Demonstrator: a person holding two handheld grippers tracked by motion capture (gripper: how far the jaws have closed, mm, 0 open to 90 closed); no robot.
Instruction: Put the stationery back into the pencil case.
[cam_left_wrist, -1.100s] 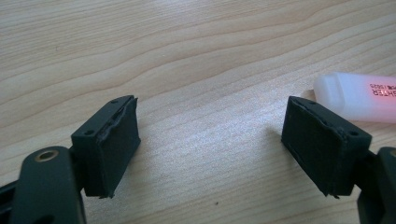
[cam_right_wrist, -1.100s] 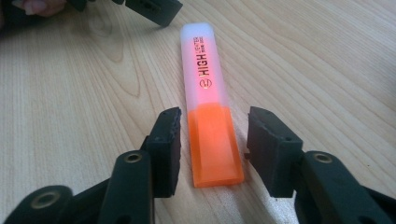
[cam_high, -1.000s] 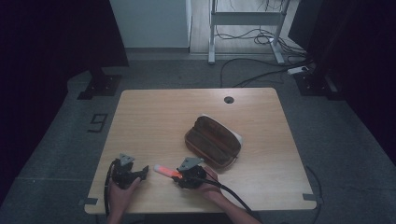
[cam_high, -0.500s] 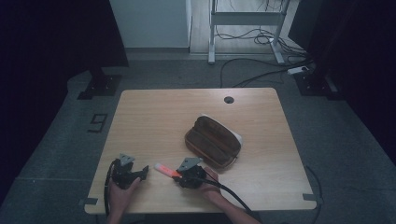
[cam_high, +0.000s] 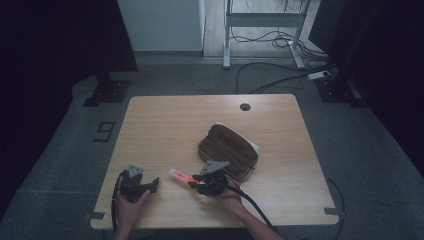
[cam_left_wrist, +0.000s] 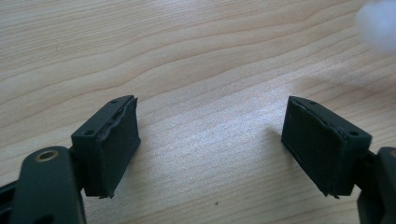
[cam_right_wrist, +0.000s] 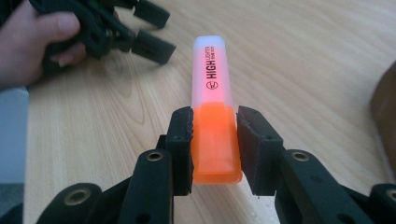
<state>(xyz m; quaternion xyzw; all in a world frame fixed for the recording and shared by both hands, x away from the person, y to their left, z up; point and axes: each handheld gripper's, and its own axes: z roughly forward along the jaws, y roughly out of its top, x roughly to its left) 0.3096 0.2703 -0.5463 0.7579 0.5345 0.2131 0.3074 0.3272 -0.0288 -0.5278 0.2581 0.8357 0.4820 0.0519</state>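
Broadly, the wooden table (cam_high: 160, 125) is carrying everything; the brown pouch (cam_high: 227, 147) is lying just beyond the right gripper (cam_high: 196, 183), touching its rear; the left gripper (cam_left_wrist: 210, 144) is resting near the table's front edge with jaws spread wide and gripping nothing; the right gripper's jaws are pressing on the orange highlighter (cam_right_wrist: 212, 116) (pale cap pointing away, toward the left gripper).
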